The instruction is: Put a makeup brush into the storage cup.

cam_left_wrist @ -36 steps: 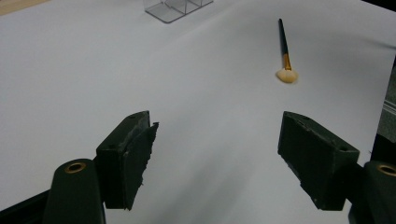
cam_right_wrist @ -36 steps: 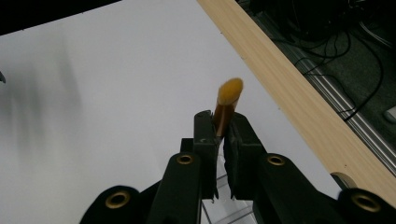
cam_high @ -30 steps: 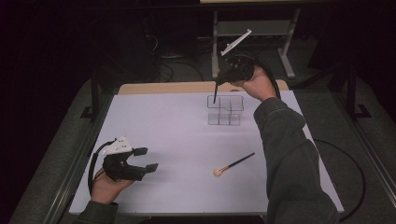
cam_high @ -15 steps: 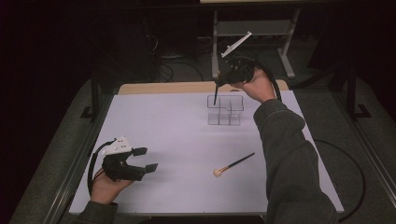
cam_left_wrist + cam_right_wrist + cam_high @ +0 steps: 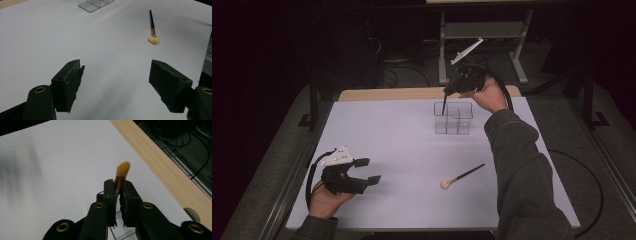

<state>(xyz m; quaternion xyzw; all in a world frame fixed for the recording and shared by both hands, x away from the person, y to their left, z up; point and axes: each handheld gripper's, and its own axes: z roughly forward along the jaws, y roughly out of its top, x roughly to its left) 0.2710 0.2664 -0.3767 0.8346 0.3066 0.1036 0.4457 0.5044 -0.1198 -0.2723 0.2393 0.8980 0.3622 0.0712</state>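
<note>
My right gripper (image 5: 451, 88) hangs over the back of the table, shut on a makeup brush (image 5: 444, 103). The brush's dark handle points down into a clear plastic organizer (image 5: 454, 120). In the right gripper view the tan bristle head (image 5: 122, 172) sticks up from between the closed jaws of my right gripper (image 5: 119, 188). A second makeup brush (image 5: 462, 176) with a tan head lies flat on the white tabletop (image 5: 402, 140); it is the brush (image 5: 152, 27) ahead of my left gripper (image 5: 116, 75). That left gripper (image 5: 369, 171) rests open near the front left edge, nothing between its jaws.
A strip of bare wood (image 5: 402, 94) runs along the table's far edge, also the wooden strip (image 5: 162, 167) in the right gripper view. Cables and a metal stand (image 5: 482, 35) lie on the dark floor beyond. The person's right sleeve (image 5: 522, 180) crosses the table's right side.
</note>
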